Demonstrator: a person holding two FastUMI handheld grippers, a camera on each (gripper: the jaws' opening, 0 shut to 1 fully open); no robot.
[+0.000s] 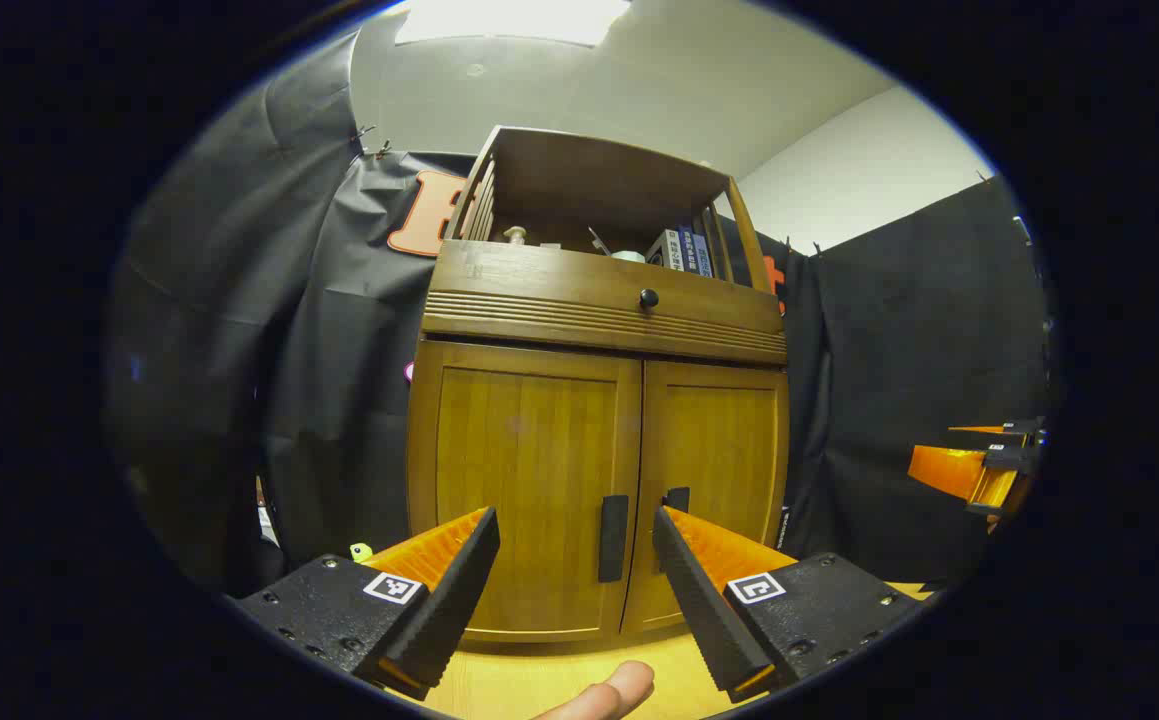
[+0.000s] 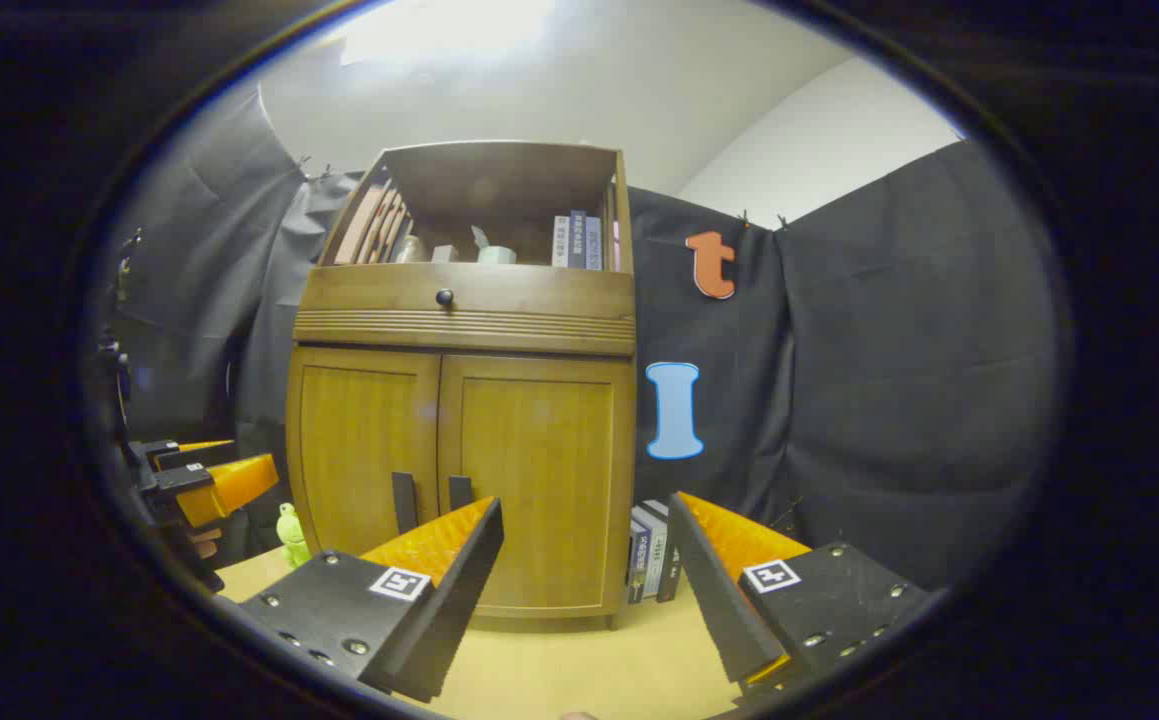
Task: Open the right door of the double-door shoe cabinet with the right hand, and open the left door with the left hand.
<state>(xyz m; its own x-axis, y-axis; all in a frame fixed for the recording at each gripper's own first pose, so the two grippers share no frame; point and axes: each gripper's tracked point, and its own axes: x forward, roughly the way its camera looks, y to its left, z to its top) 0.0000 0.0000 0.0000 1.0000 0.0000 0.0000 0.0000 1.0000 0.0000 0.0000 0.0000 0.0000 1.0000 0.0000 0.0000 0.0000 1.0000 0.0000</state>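
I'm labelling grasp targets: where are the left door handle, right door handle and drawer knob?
left door handle [image 1: 613, 538], left gripper view, middle of bar
right door handle [image 2: 460, 492], right gripper view, upper part
drawer knob [image 1: 648, 298], left gripper view, centre

The shoe cabinet [image 1: 599, 300] looks like wood with a smooth, slightly glossy varnish, and the grain shows on the left door [image 1: 529, 480] and the right door [image 1: 719, 460]. The door handles [image 1: 613, 538] look like matt dark plastic. The drawer knob [image 1: 648, 297] is dark and a little shiny. The table [image 2: 579, 670] has a pale, smooth wooden surface. The booth wall [image 2: 889, 380] is matt black cloth with soft folds.
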